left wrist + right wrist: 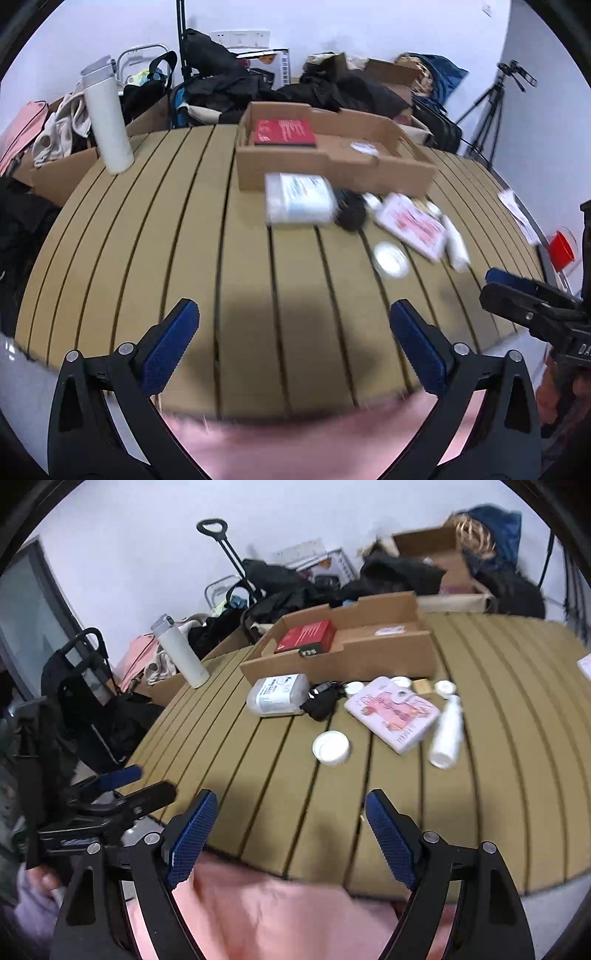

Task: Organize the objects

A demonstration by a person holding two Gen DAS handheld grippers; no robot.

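Note:
A cardboard tray (406, 177) (369, 661) at the far side of the slatted table holds a red box (284, 133) (306, 637) and a small white item (389, 630). In front of it lie a wipes pack (299, 199) (279, 694), a black pouch (351, 210) (321, 701), a pink book (413, 225) (393, 712), a white bottle (456, 243) (447, 734) and a white jar (391, 258) (331, 747). My left gripper (293, 317) is open and empty above the near table edge. My right gripper (291, 808) is open and empty too, short of the jar.
A white thermos (107, 122) (181, 653) stands at the table's far left corner. Small white lids (443, 687) and a tan block (422, 686) lie behind the book. Bags, boxes and clothes crowd the wall. A red cup (561, 249) is off the right edge.

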